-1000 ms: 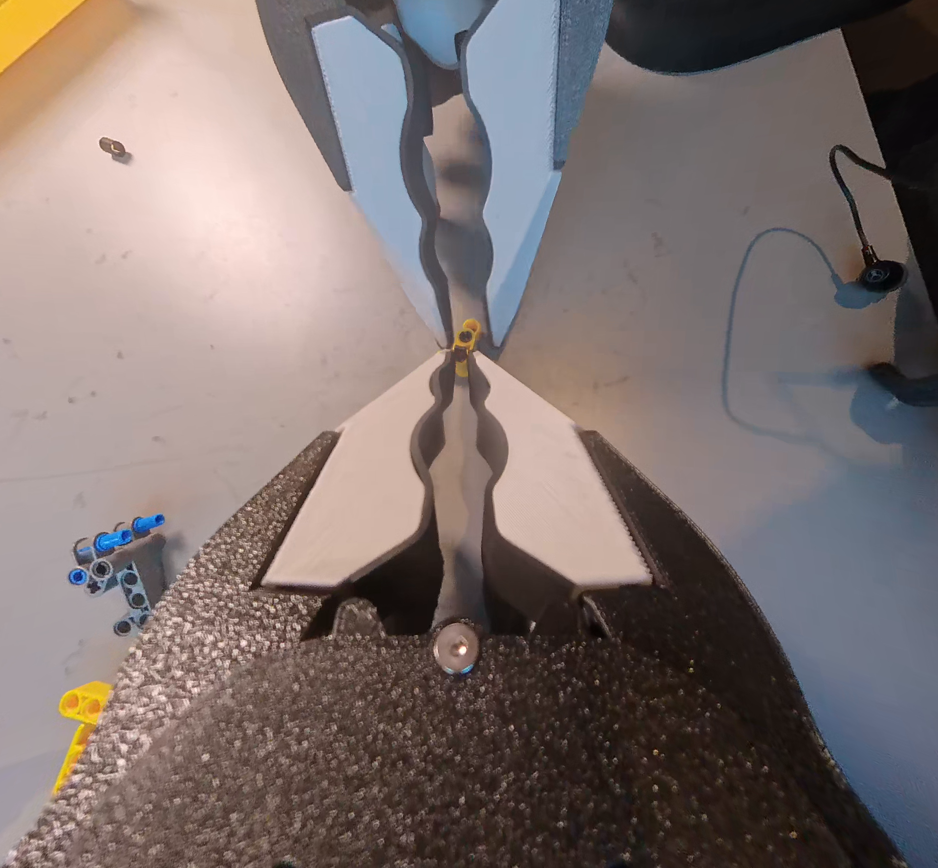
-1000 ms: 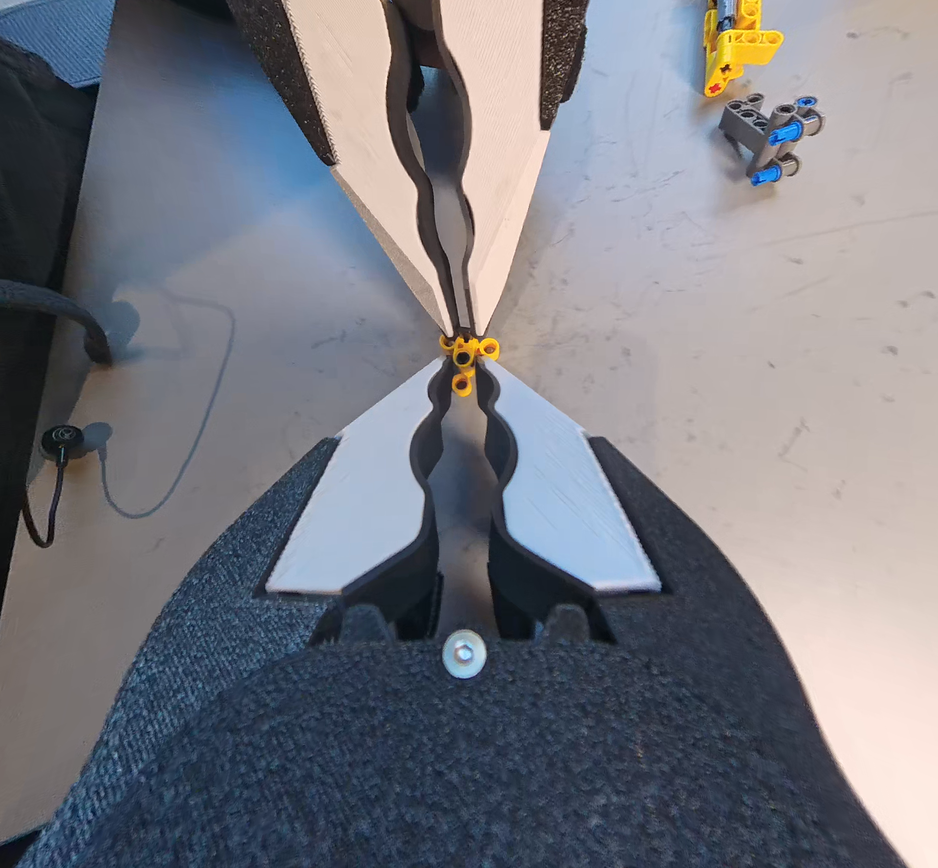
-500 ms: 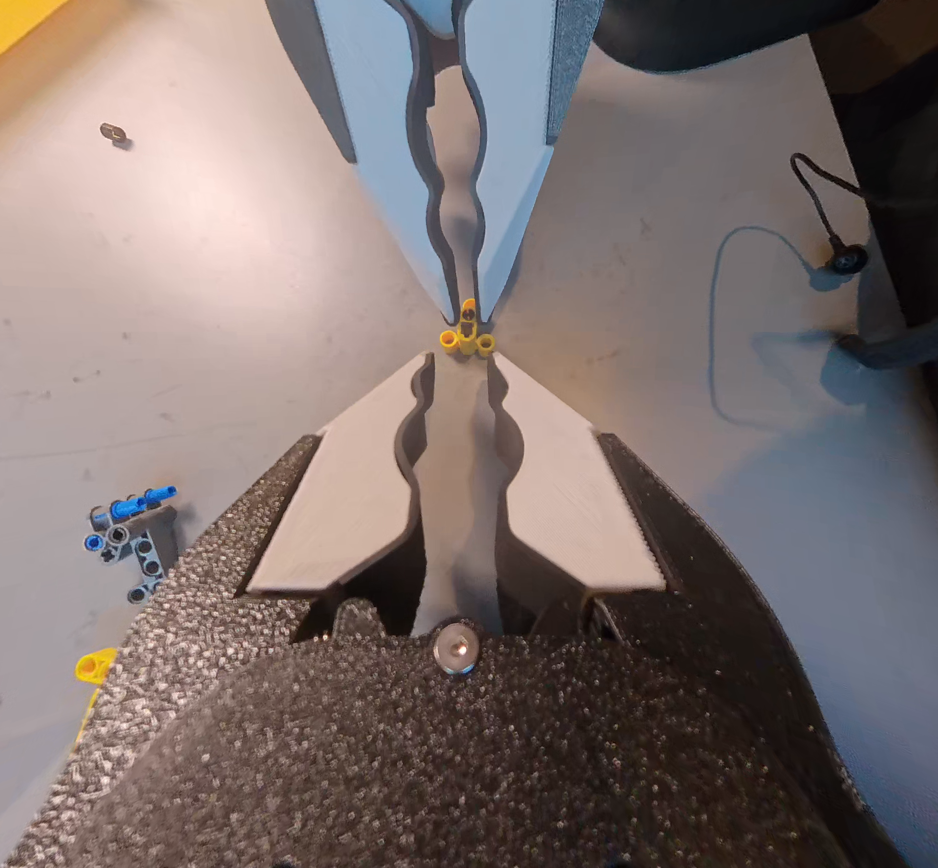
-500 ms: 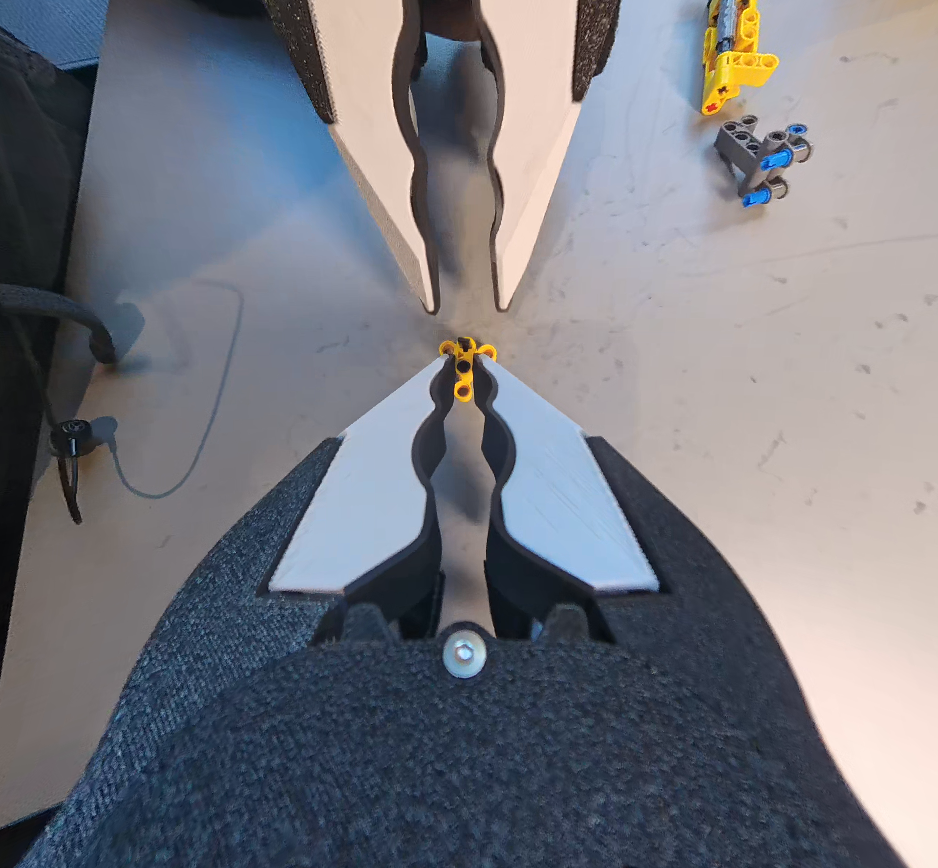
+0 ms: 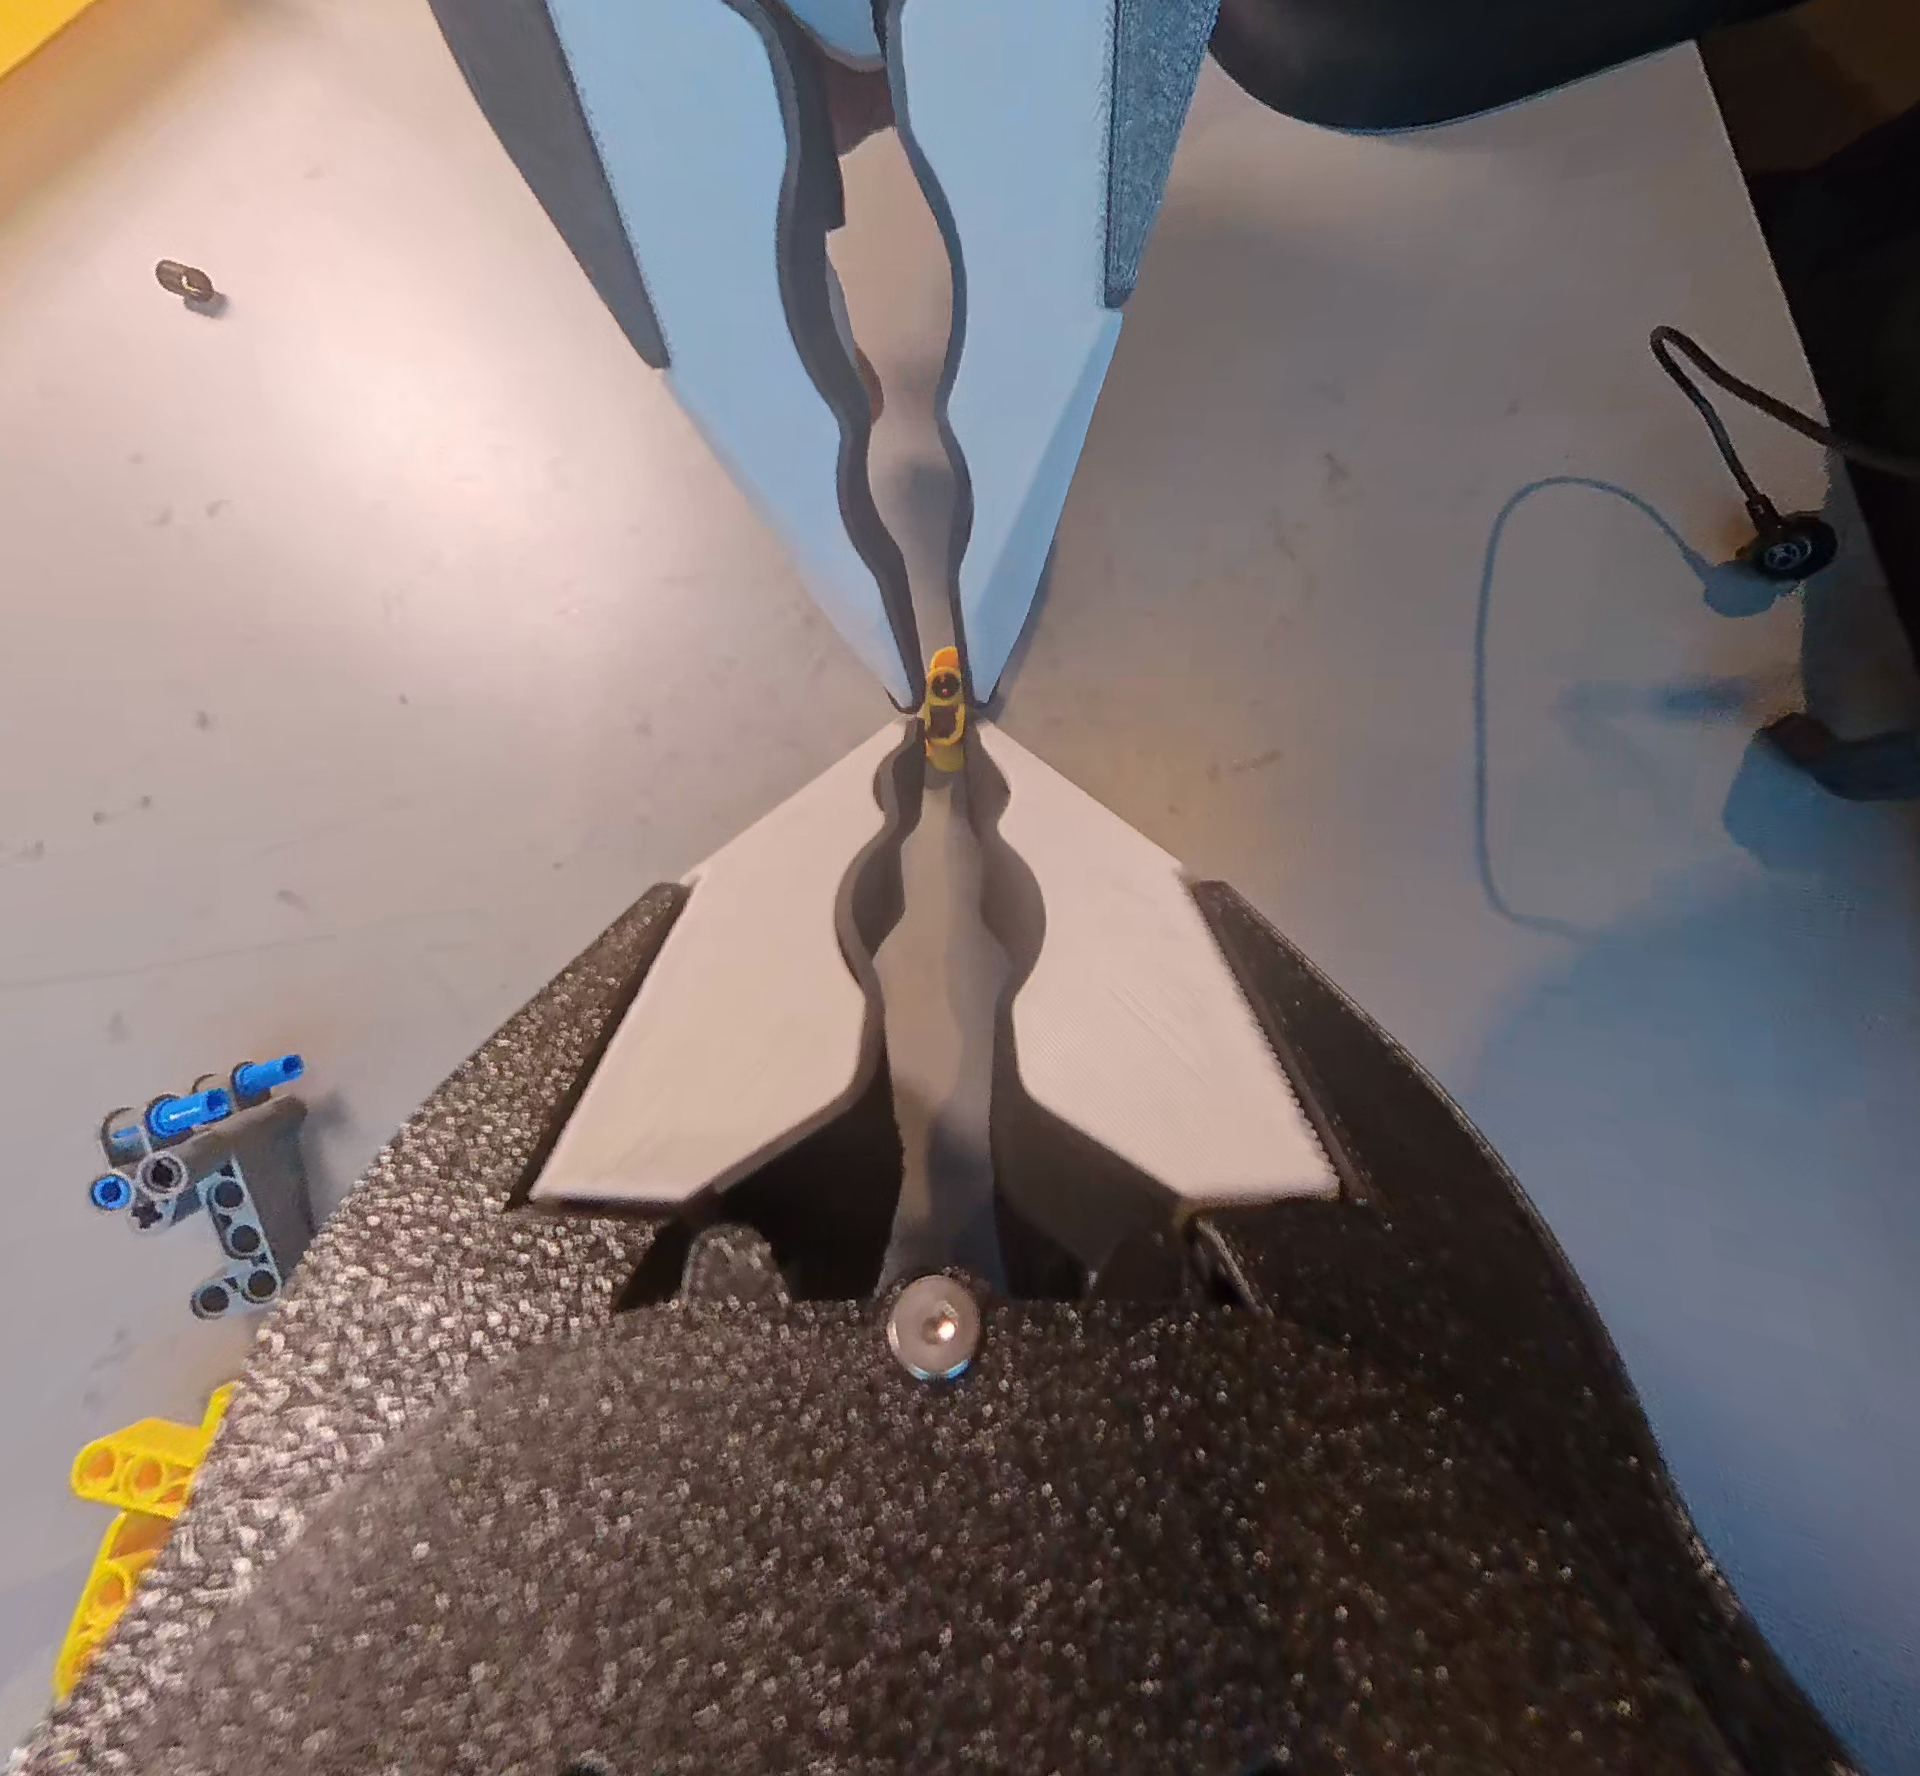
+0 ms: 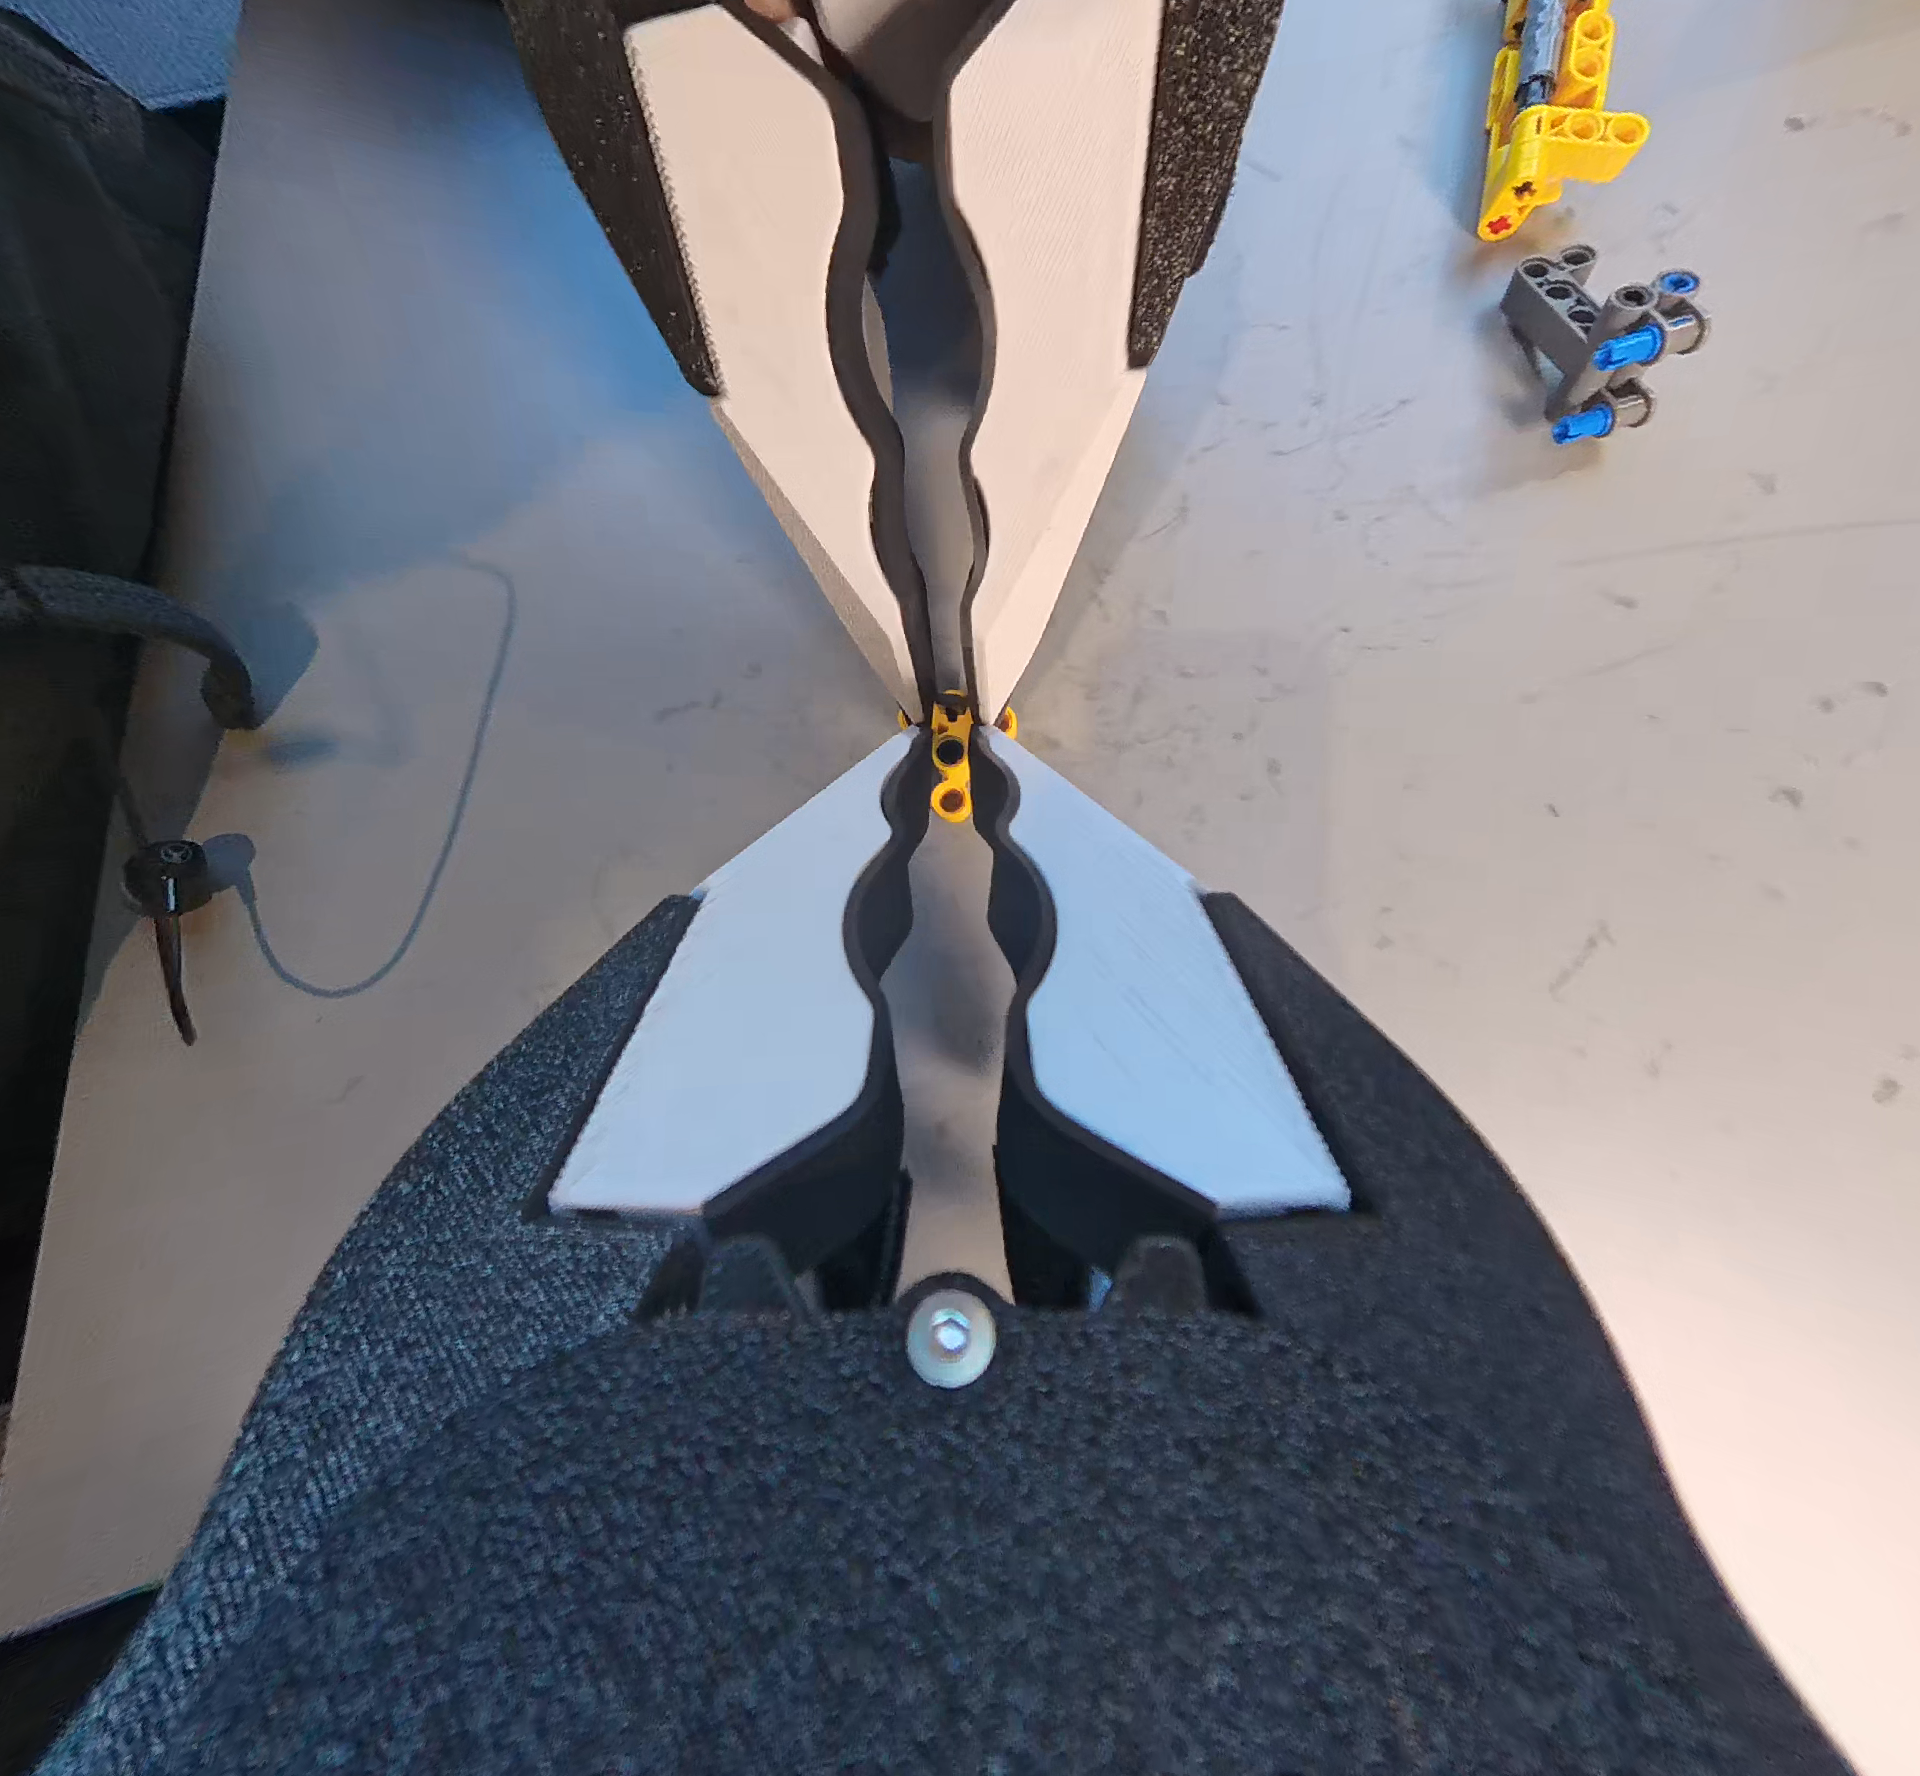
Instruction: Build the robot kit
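A small yellow T-shaped connector piece is held in the air above the grey table, between two grippers that meet tip to tip. My left gripper is shut on one end of it. My right gripper is shut on its stem, where two holes show. In the right wrist view the left gripper comes in from the top, and the ends of the piece's crossbar stick out on both sides of its tips. In the left wrist view the right gripper comes in from the top.
A grey angled beam with blue pins and a yellow beam assembly lie on the table. A thin black cable with a round plug runs near the table edge. A small dark part lies apart. My left and right fingertips are right by each other.
Both grippers held the piece one second ago. Half a second ago my left gripper was open and drawn back. It has now moved in and shut on the piece again.
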A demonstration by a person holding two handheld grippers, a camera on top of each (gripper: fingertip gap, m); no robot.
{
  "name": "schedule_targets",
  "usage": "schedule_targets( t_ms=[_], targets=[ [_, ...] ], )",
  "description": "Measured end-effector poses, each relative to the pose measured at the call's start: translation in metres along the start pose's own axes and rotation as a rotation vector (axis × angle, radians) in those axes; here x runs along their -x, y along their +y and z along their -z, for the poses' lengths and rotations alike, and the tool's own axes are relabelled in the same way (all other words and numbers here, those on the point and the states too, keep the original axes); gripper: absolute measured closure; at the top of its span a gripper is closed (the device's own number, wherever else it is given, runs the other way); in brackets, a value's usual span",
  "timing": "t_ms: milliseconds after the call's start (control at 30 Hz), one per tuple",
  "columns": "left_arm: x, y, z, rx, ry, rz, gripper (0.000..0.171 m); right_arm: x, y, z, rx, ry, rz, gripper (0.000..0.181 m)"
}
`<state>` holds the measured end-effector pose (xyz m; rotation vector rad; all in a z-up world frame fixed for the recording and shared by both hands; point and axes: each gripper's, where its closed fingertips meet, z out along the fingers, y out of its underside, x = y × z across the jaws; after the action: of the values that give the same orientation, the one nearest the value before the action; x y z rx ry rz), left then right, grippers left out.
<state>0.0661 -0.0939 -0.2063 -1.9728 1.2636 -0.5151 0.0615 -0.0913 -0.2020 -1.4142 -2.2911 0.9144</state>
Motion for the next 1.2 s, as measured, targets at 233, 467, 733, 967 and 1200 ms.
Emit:
schedule_targets(
  t_ms=[233, 467, 733, 967, 1200],
  targets=[
    [-0.002, 0.000, 0.001, 0.000, -0.003, -0.016, 0.165, 0.001, 0.009, -0.006, 0.028, 0.021, 0.060, 0.173],
    [-0.016, 0.005, 0.007, 0.008, 0.088, -0.001, 0.159, 0.004, 0.010, -0.006, 0.012, -0.008, 0.143, 0.173],
    [-0.008, 0.014, 0.018, 0.002, 0.078, 0.041, 0.150, -0.012, 0.014, 0.000, 0.003, 0.050, 0.141, 0.167],
    [0.001, 0.013, 0.004, 0.026, 0.002, -0.021, 0.144, -0.026, 0.011, 0.000, -0.026, 0.118, 0.136, 0.168],
    [-0.009, 0.010, 0.000, 0.022, 0.035, -0.033, 0.162, -0.035, 0.010, 0.009, -0.056, 0.157, 0.110, 0.168]
  ],
)
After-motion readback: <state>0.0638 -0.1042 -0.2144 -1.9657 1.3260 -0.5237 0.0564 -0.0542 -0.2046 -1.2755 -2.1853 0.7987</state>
